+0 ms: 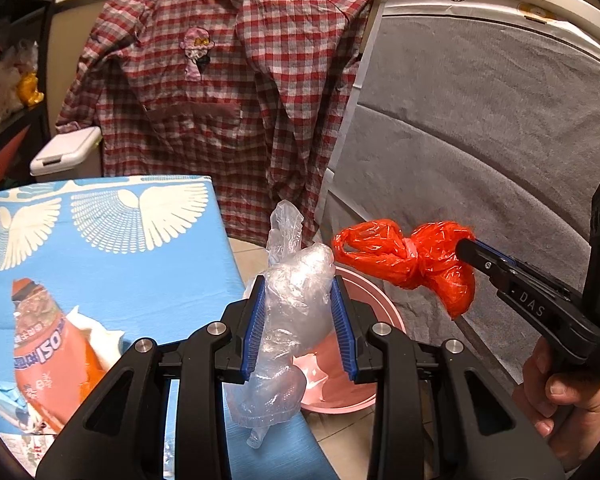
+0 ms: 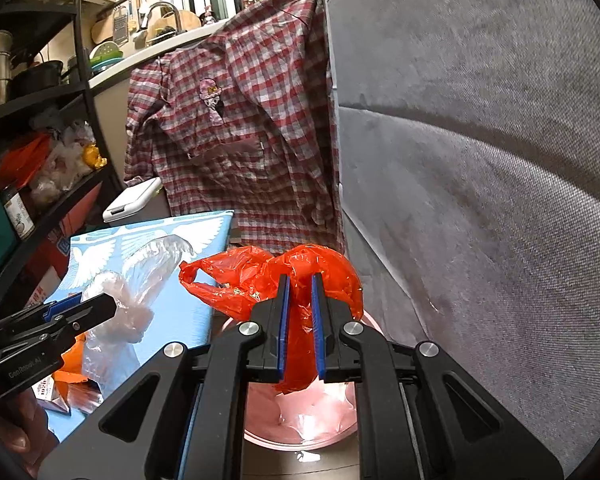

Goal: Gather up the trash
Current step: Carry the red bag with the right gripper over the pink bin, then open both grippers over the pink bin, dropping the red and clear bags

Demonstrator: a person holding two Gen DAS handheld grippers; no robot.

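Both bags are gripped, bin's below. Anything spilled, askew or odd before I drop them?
Nothing spilled. The clear bag in the left gripper and the red bag in the right gripper hang intact above the pink bin. More litter, an orange wrapper, lies on the blue surface.

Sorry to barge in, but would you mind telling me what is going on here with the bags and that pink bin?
A person is collecting trash with a handheld gripper in each hand. The left gripper is shut on a crumpled clear plastic bag, and the right gripper is shut on a knotted red plastic bag. Both bags hang above or near the pink bin on the floor, beside the blue-covered table. Neither bag has been dropped in yet.
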